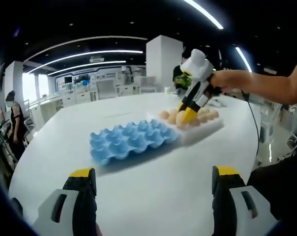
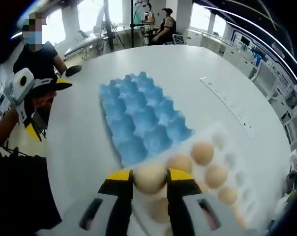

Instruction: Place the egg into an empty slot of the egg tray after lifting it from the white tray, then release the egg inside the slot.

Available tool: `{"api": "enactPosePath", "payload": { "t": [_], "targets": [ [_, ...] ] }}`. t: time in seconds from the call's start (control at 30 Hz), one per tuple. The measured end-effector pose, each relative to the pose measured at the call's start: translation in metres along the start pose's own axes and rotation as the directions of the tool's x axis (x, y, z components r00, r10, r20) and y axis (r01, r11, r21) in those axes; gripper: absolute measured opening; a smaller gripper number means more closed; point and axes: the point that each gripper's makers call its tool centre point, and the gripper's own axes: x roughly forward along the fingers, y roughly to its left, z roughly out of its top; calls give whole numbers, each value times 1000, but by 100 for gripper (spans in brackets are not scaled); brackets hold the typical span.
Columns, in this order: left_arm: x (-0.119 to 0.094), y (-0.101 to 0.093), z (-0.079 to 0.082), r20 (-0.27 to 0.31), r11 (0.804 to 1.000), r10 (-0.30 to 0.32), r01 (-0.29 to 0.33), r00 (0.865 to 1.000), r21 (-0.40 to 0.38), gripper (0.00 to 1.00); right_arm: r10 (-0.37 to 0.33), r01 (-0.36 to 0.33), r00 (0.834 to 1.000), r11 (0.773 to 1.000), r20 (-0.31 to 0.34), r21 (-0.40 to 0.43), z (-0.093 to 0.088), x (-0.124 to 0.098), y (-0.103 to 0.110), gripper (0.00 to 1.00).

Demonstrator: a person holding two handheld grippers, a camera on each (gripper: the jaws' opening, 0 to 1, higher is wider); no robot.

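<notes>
Egg (image 2: pixel 149 178) clamped in right gripper (image 2: pixel 149 179) over white tray (image 2: pixel 247 196) — lift, carry to blue egg tray (image 2: pixel 141 123); left gripper (image 1: pixel 153 179) wide open, empty.

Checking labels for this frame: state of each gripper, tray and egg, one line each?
right gripper: shut on egg, above the white tray
left gripper: open, holding nothing, over the table
blue egg tray: visible slots all empty
white tray: several eggs in its slots, some slots empty
</notes>
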Motion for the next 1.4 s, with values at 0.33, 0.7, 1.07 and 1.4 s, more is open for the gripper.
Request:
{"api": "enactPosePath", "payload": {
  "t": [0.33,0.7,1.07,1.4],
  "targets": [
    [-2,7,-3,-6,1000,13,-13,1000,-15,100,21,-21,999,1000,32,-2,17,6,7,27],
    [-7,13,-6,-11,1000,22,-22,1000,-17,100,39,-38,998,999,54,-16,33,15,21,27],
    [-9,15,-8,-10,999,28,-29,1000,-29,100,59,-57,996,998,62,-37,48,24,29,27],
    [-9,20,-7,-9,999,33,-34,999,-33,100,80,-76,995,995,53,-69,62,32,39,27]
  ]
}}
